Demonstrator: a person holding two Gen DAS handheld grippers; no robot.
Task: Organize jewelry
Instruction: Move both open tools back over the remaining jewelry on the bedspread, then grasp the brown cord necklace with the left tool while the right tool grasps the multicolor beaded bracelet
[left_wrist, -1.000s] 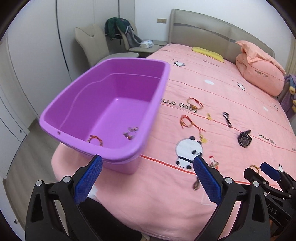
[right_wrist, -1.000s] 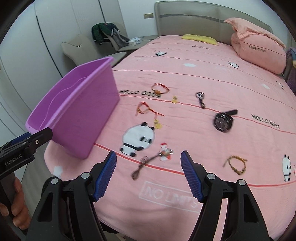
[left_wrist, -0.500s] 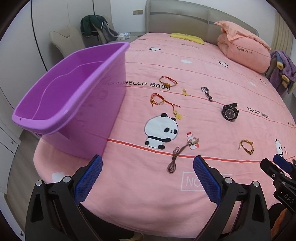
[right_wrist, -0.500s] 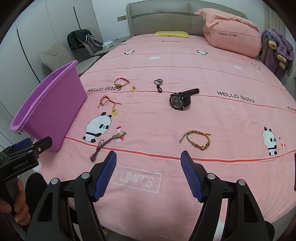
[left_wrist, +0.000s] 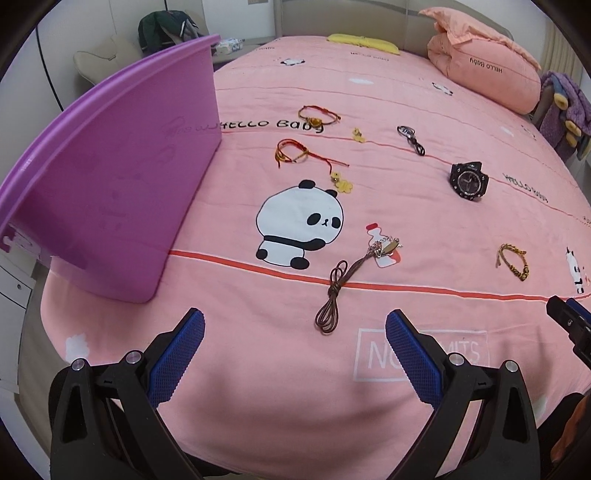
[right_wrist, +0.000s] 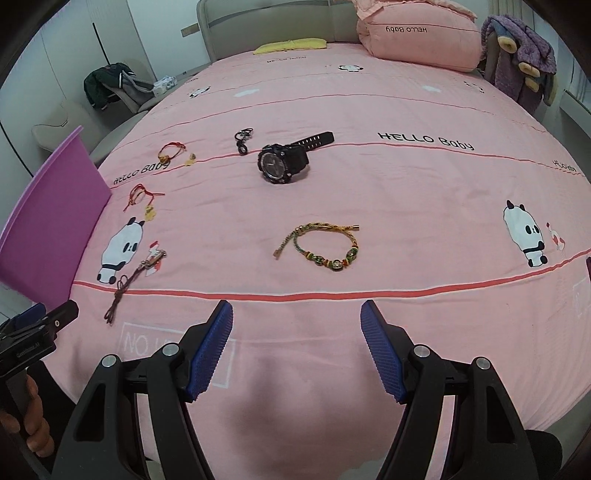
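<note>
Both the left gripper (left_wrist: 295, 350) and right gripper (right_wrist: 297, 339) gaped wide and empty; at 12 o'clock, the braided bracelet (right_wrist: 321, 247) risked slipping through flat pads.

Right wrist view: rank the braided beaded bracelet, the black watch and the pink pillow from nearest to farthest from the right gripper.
1. Braided beaded bracelet: on the bedspread just ahead of the open right gripper, roughly centred.
2. Black watch: farther up the bed, slightly left of centre.
3. Pink pillow: at the headboard end, right of centre.
</note>
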